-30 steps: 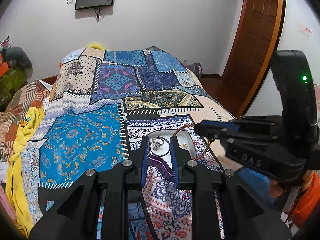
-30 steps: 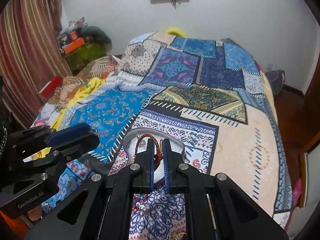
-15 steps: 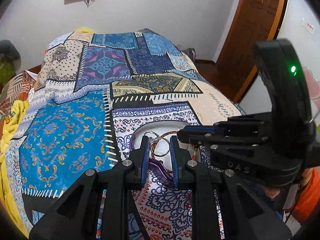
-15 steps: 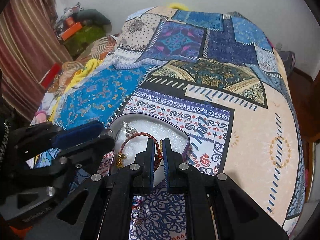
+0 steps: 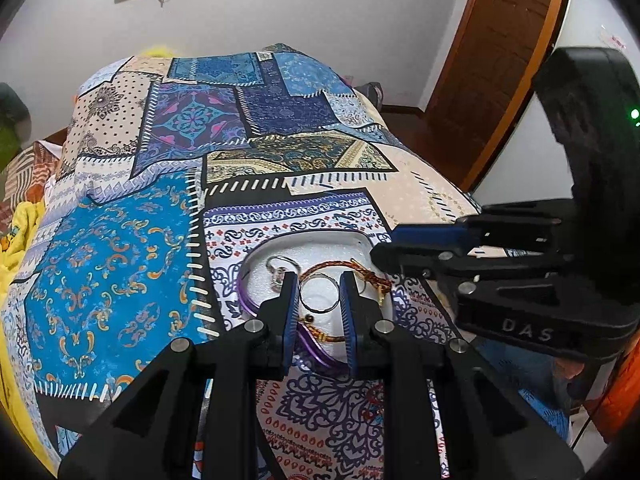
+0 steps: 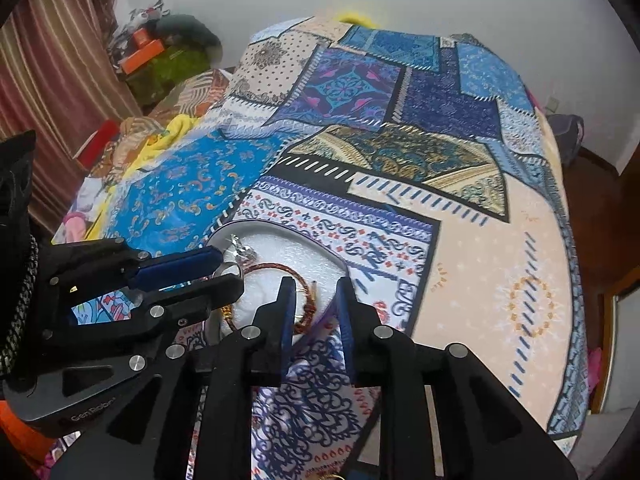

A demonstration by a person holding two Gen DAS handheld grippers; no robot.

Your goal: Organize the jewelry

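A white tray [image 5: 320,240] with a purple rim lies on the patterned bedspread; it also shows in the right wrist view [image 6: 296,248]. In it lie a red braided bracelet [image 5: 340,266], silver rings [image 5: 320,296], a silver charm piece [image 6: 240,250] and a purple bangle [image 5: 316,350]. My left gripper [image 5: 319,300] is open, its fingers either side of a silver ring just above the tray. My right gripper [image 6: 314,296] is open over the tray's near right part, with the red bracelet [image 6: 296,276] lying loose beside its left finger.
The bed [image 6: 460,184] fills both views under a patchwork cover. A wooden door [image 5: 492,68] stands at the right. Clutter and a striped curtain [image 6: 52,72] lie left of the bed. A yellow cloth [image 5: 16,236] hangs at the bed's left edge.
My right gripper has opened and let go of the red bracelet, which now lies in the tray. Both grippers have come lower over the tray. My left gripper stays open.
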